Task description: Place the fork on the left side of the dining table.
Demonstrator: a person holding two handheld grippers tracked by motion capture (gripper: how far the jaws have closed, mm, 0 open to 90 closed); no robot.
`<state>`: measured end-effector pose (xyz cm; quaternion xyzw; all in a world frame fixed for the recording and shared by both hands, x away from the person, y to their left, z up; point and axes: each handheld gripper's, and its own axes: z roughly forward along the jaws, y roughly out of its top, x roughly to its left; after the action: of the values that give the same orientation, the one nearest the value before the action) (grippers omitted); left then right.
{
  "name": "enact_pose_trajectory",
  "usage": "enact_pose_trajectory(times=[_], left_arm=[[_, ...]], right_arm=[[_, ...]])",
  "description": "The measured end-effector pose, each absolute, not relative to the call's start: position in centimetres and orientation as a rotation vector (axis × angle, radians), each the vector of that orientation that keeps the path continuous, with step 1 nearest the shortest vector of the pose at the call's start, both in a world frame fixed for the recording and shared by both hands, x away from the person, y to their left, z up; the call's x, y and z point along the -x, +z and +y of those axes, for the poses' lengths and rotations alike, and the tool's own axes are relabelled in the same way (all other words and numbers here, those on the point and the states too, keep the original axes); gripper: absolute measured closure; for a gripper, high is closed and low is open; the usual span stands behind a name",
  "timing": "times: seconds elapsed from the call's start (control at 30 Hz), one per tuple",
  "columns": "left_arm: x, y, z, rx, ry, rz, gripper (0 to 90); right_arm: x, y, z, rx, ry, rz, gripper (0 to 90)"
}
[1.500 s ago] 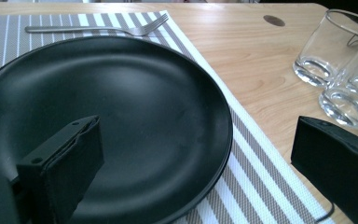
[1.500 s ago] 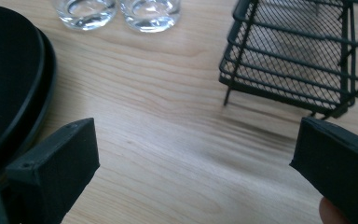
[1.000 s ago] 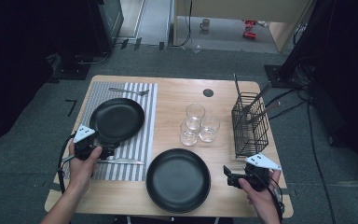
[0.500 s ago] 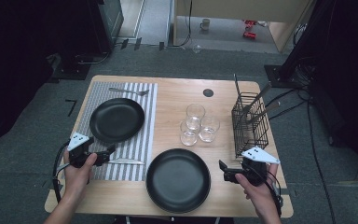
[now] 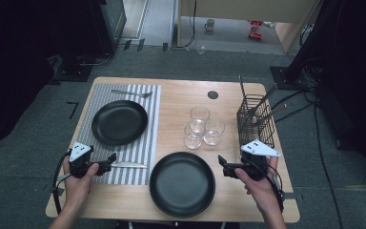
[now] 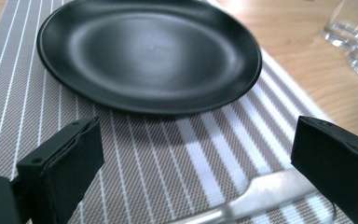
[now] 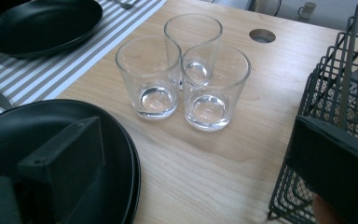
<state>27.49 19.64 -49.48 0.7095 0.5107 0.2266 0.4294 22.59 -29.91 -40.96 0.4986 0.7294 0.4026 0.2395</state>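
A black plate (image 5: 119,122) (image 6: 149,51) lies on the striped placemat (image 5: 147,143). A knife (image 5: 126,165) (image 6: 261,196) rests on the mat's near part. My left gripper (image 5: 110,161) (image 6: 198,140) is open just above the mat, and the knife blade lies low between its jaws. A second black plate (image 5: 182,183) (image 7: 51,140) sits on the bare wood near the front edge. My right gripper (image 5: 222,165) (image 7: 196,135) hangs open at that plate's right rim, empty, facing three clear glasses (image 5: 200,126) (image 7: 186,74).
A black wire basket (image 5: 256,119) (image 7: 340,93) holding utensils stands at the right, close to my right gripper's outer jaw. A fork (image 5: 133,93) lies at the mat's far end. There is a round hole (image 5: 213,94) (image 7: 262,35) in the tabletop behind the glasses.
My left gripper has drawn back from the plate's near rim toward the table's front, ending by the knife. My right gripper has crept slightly forward and left. Both stay open.
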Motion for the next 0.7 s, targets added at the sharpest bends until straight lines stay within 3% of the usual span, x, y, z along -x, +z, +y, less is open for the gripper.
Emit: enact_pose_trajectory(times=[0.7], left_arm=[[-27.1, -51.5, 19.6, -1.860, 0.618, 1.275, 2.4]], right_arm=[[-25.6, -39.7, -25.8, -1.312, 1.119, 2.058, 4.8]])
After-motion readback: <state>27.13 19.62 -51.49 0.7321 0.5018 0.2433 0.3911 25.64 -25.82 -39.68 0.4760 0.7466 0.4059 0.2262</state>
